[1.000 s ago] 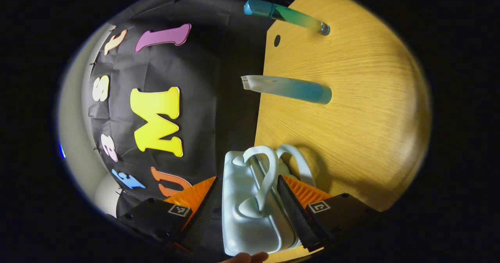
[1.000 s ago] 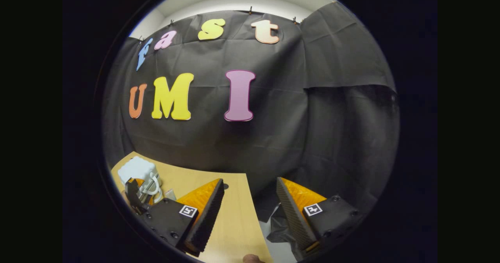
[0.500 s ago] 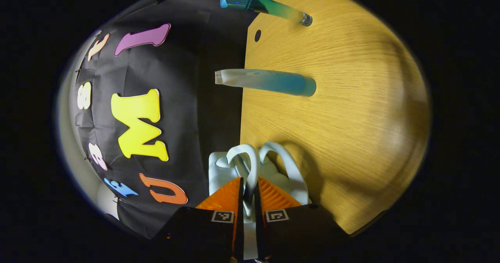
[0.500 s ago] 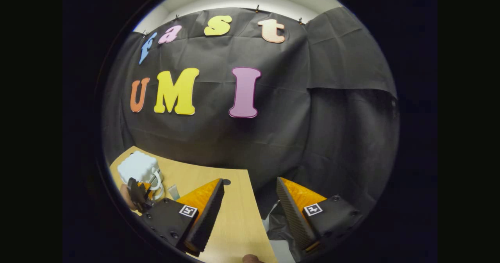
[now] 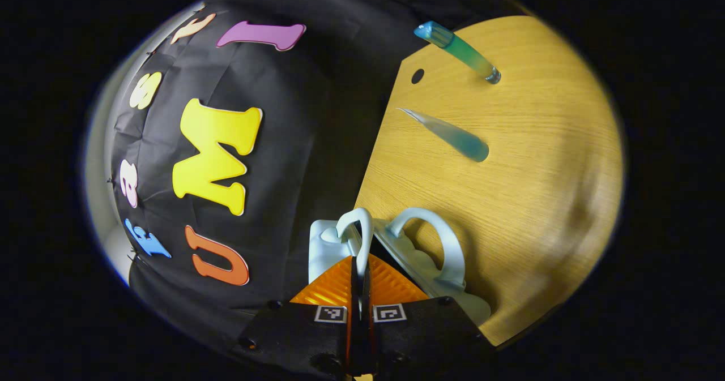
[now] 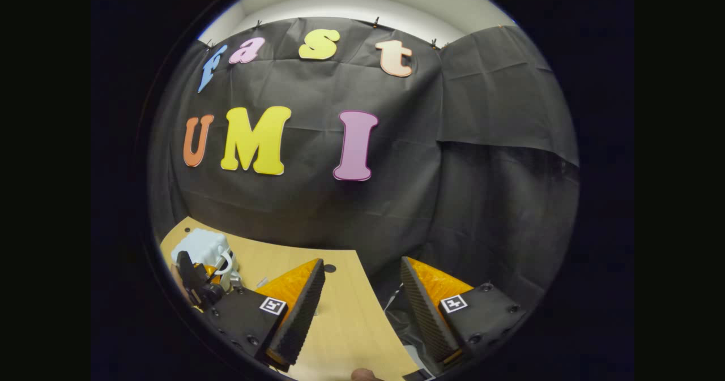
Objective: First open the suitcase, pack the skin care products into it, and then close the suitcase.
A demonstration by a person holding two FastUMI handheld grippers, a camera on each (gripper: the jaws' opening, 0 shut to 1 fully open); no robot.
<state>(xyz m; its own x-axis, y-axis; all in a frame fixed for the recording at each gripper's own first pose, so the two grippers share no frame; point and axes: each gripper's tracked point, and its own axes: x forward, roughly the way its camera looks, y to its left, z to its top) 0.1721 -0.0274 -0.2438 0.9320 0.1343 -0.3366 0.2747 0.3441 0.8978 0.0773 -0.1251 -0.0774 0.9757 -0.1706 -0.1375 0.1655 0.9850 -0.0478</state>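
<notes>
**Left gripper clamped on one suitcase handle, case partly open**

The small pale suitcase [image 5: 396, 256] sits at the table's [image 5: 510, 188] back edge, right in front of my left gripper [image 5: 360, 273]. It has two looped handles, and they stand apart: the left handle [image 5: 362, 231] rises between my left gripper's fingers, which are pinched together on it, while the right handle [image 5: 439, 239] lies tilted away toward the table with its half of the shell. A dark gap shows between the two halves, so the case is cracked open. I cannot see inside it from here, so I cannot tell whether anything is in it.

Out on the table, well apart from the suitcase, lie two skin care items. The nearer one is a soft tube [image 5: 450, 136], clear at its flat crimped end and blue at the cap end. Beyond it, near the table's far corner, lies a slim bottle [image 5: 459, 52], teal fading to green, with a blue end. A small dark hole [image 5: 417, 76] in the tabletop sits between them, close to the edge.

In the right gripper view, my right gripper [image 6: 362, 302] hangs above the table's edge with its fingers spread wide and nothing between them. Off to its left I see the suitcase [image 6: 201, 248] with the left gripper [image 6: 195, 282] at it.
</notes>
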